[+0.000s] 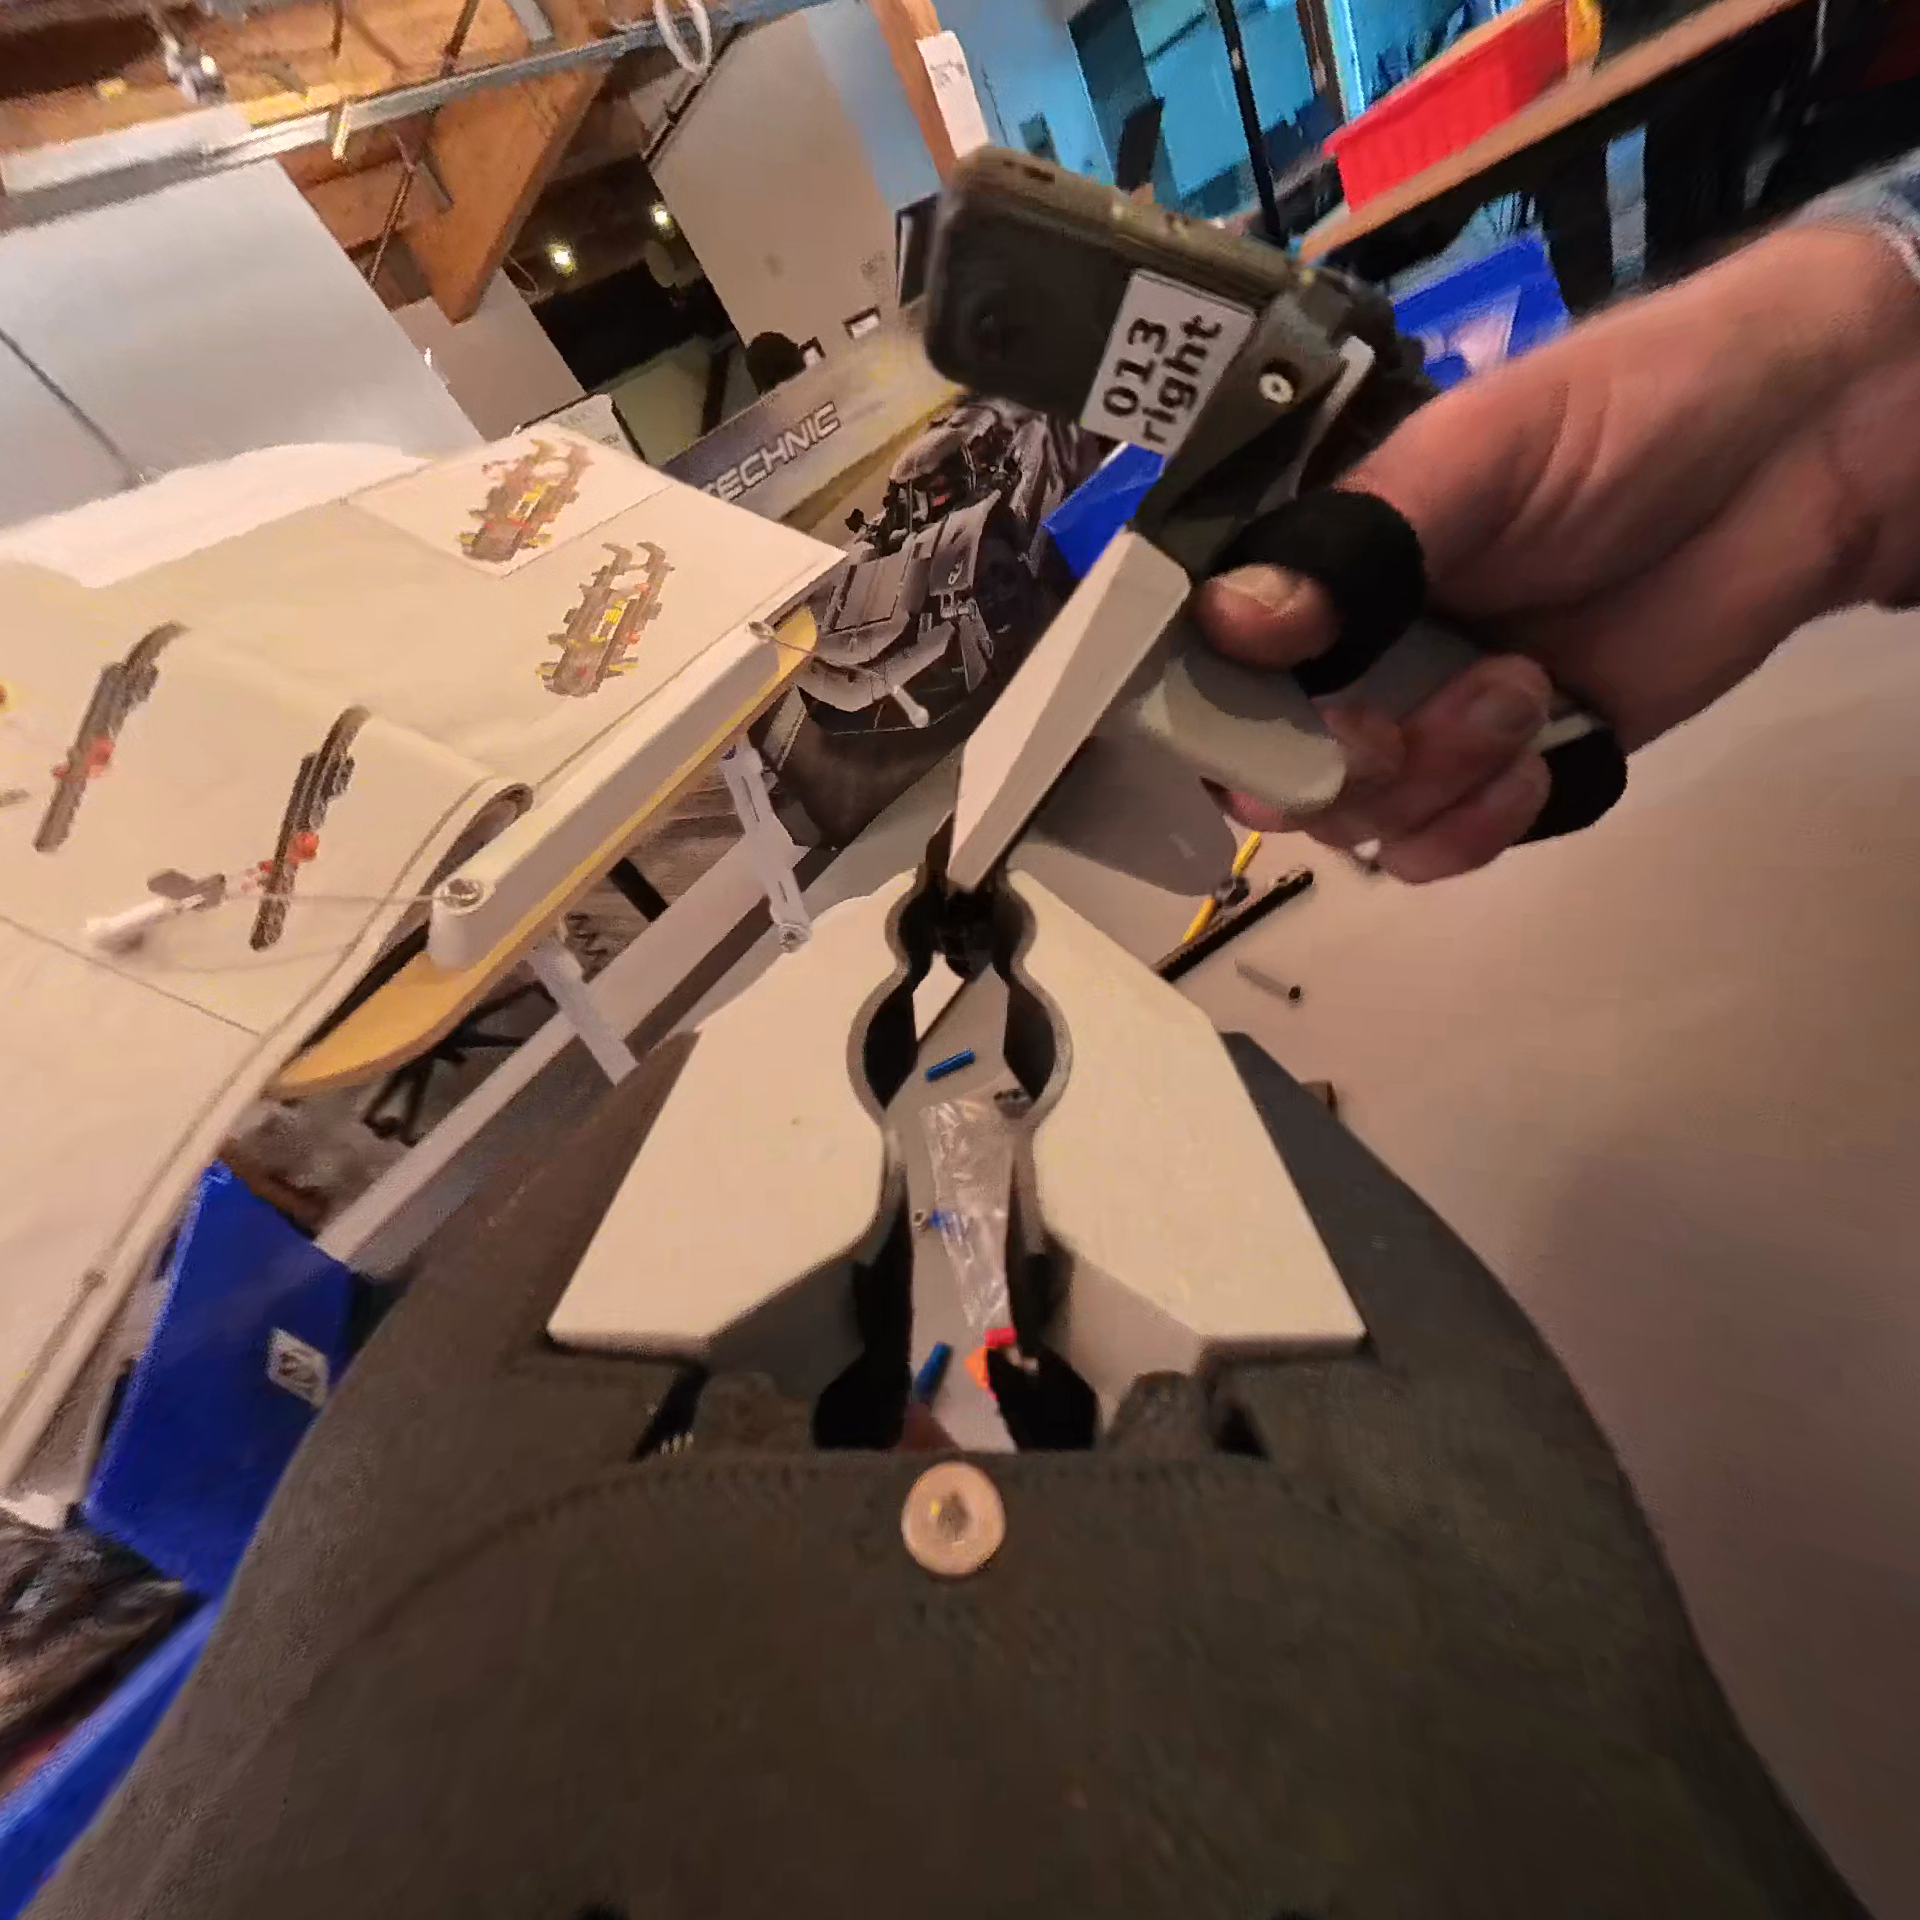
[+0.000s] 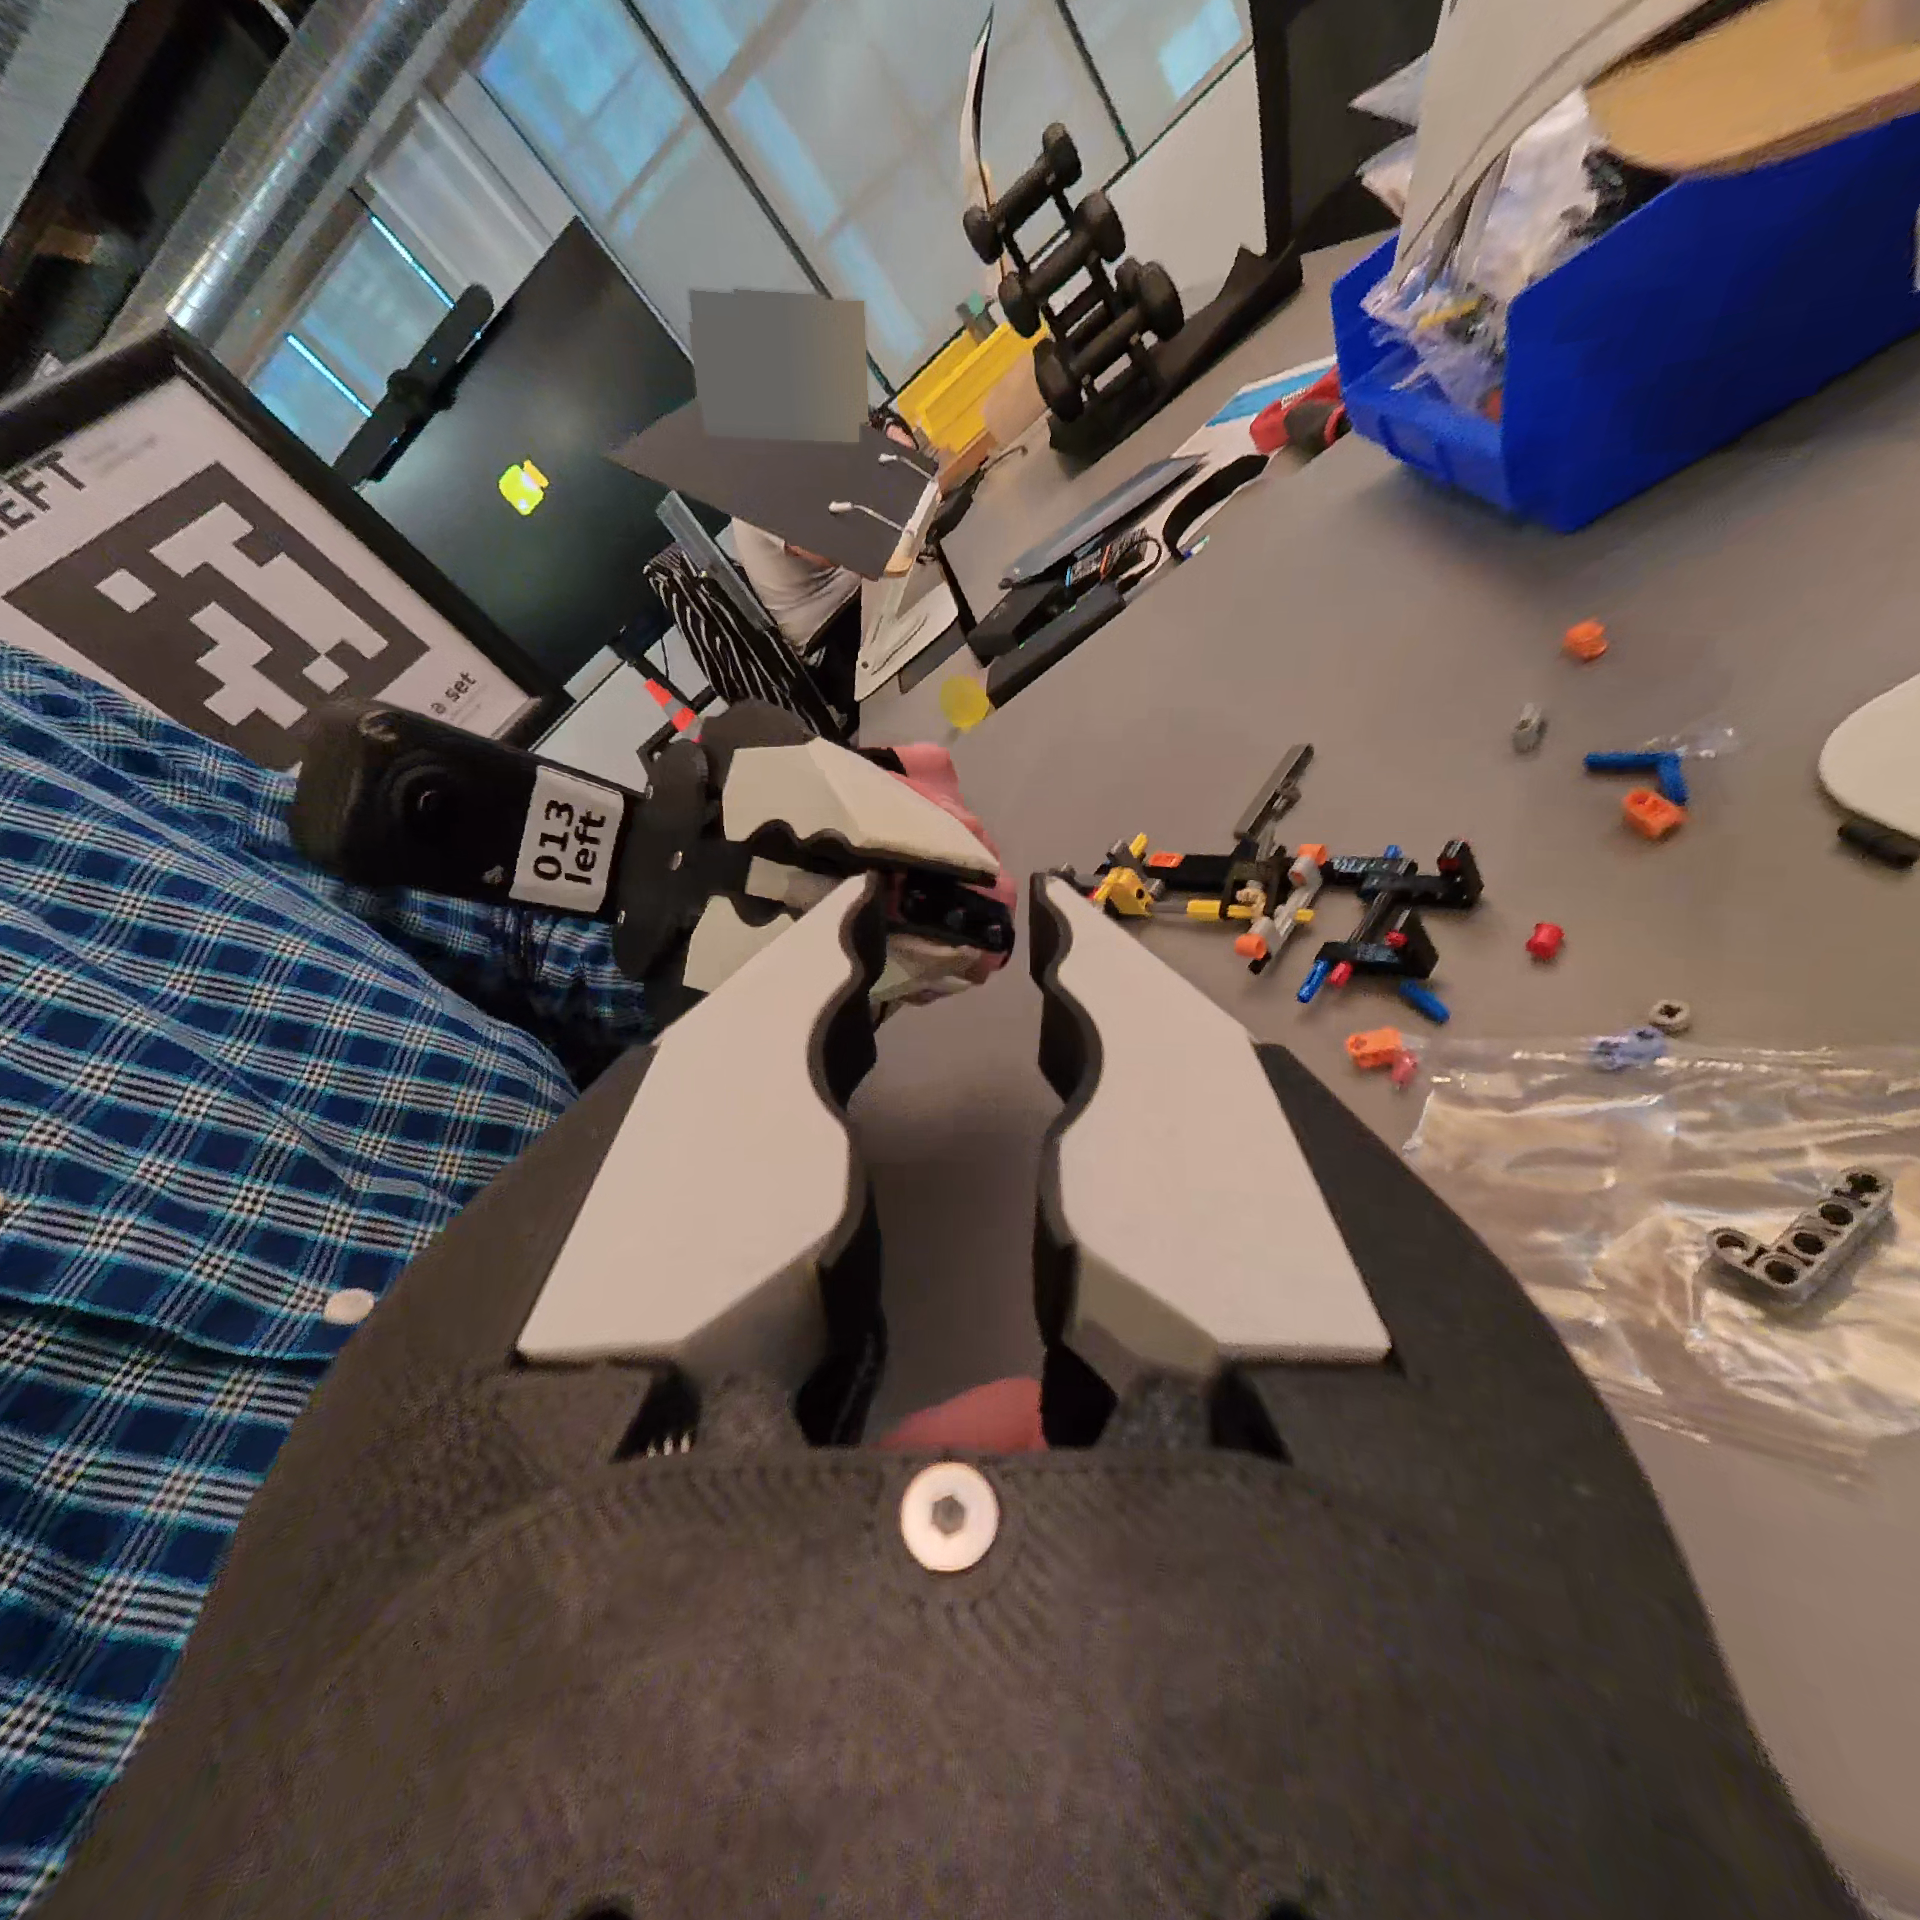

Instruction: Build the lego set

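The big grey table (image 2: pixel 1299 623) is the place to look from, and the job on it looks only partly done. On the far side of the table sits a blue bin (image 2: pixel 1662 343) stuffed with bags of pieces not yet used. An open instruction book (image 1: pixel 343 665) stands up on a stand above the table. Near the middle of the table lies the half-built lego model (image 2: pixel 1320 894), a black frame with yellow, orange and blue bits, so some steps are finished. Nearer on the table is a clear bag (image 2: pixel 1662 1226) with a grey beam (image 2: pixel 1803 1242) on it. Loose orange, blue and red pieces lie around the model. Up above the table, the left gripper (image 1: pixel 961 925) has its fingers squeezed on a small black piece (image 1: pixel 951 930). The right gripper (image 2: pixel 951 894) has its fingers a little apart, with one tip touching that piece. I think it is helping to fit it.
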{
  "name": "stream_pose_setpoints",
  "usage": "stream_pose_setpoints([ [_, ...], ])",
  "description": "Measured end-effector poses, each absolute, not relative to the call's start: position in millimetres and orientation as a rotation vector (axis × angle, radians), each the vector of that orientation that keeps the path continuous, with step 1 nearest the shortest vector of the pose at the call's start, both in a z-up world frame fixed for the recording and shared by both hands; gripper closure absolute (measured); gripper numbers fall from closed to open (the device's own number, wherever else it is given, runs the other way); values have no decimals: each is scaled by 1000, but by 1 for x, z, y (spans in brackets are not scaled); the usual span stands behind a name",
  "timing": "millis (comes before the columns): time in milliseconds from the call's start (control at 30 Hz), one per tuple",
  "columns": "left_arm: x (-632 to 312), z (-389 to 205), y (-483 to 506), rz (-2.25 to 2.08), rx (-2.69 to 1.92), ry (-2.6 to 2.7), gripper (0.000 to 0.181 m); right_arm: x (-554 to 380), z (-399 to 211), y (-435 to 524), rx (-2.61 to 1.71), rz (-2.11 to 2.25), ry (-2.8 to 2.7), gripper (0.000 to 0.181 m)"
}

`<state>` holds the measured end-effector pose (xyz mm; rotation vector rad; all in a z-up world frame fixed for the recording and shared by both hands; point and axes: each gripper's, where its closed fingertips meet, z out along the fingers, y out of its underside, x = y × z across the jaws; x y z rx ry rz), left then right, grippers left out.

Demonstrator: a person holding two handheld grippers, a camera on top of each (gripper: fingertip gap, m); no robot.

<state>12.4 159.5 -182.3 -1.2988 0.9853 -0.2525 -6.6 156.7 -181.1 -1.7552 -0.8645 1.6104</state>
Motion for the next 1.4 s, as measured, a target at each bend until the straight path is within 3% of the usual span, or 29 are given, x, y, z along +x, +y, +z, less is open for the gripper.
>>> stream_pose_setpoints([
  [33,12,-180,161,-298,-1312,955,173,-6,-180,161,-1752,1586,-852,154],
  [267,6,-166,172,-565,-1358,790,173,1,-168,175,-1727,1357,-872,146],
  [400,7,-159,172,-549,-1319,802,173,1,-160,167,-1722,1452,-834,144],
  [600,11,-147,166,-748,-1303,751,173,5,-160,157,-1662,1490,-882,150],
  [867,10,-127,161,-1221,-1314,564,173,1,-146,155,-1467,876,-1173,163],
  [1067,15,-134,159,-1263,-1335,530,173,-1,-144,153,-1454,824,-1190,176],
  [1400,15,-139,156,-1285,-1352,507,173,0,-150,150,-1492,862,-1162,177],
])
